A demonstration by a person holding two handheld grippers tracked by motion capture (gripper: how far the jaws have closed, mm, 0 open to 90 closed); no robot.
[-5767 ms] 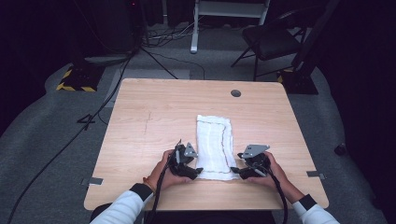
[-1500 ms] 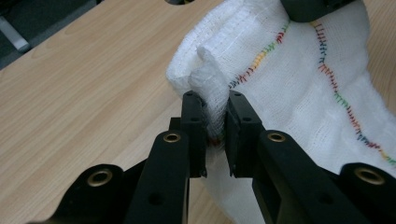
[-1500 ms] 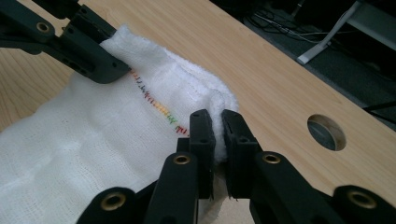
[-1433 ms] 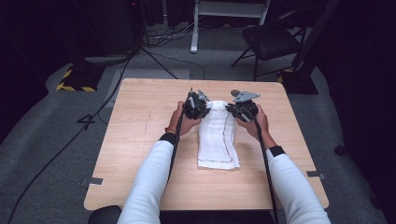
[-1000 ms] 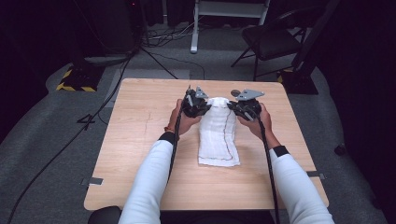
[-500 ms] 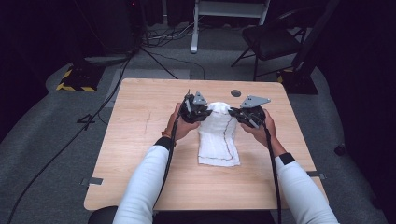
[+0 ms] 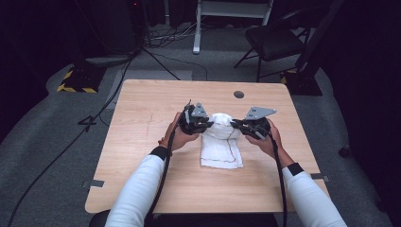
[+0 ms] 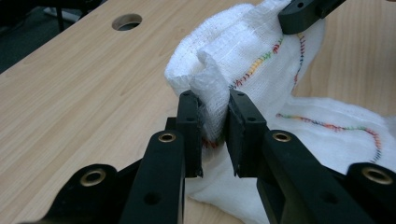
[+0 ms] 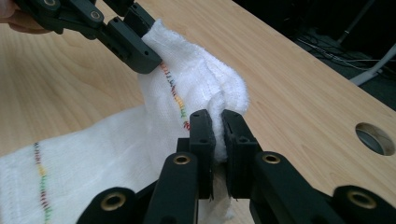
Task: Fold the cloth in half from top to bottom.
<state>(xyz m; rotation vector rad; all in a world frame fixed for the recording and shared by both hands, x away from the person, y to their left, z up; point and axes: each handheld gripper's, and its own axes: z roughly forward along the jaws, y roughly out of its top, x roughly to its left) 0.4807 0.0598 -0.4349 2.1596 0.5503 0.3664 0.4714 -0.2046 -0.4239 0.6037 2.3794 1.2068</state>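
My left gripper [image 8: 215, 135] pinches a soft fold of the white woven cloth [image 8: 261, 60]; my right gripper [image 9: 218, 140] is clamped on its other corner. Rainbow stitching runs along the gauzy weave, the rest lying crumpled on the pale wooden table [image 7: 156, 104].

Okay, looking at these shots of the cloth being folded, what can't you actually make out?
- Pinched edge of the white cloth: hidden between the left tool jaws, left gripper view.
- Same at the right tool, right gripper view.
- Cloth stitching colours: too small in the high view.
- Underside of the lifted fold: hidden by the cloth itself.
- The person's elbows: cut off at the high view's bottom edge.
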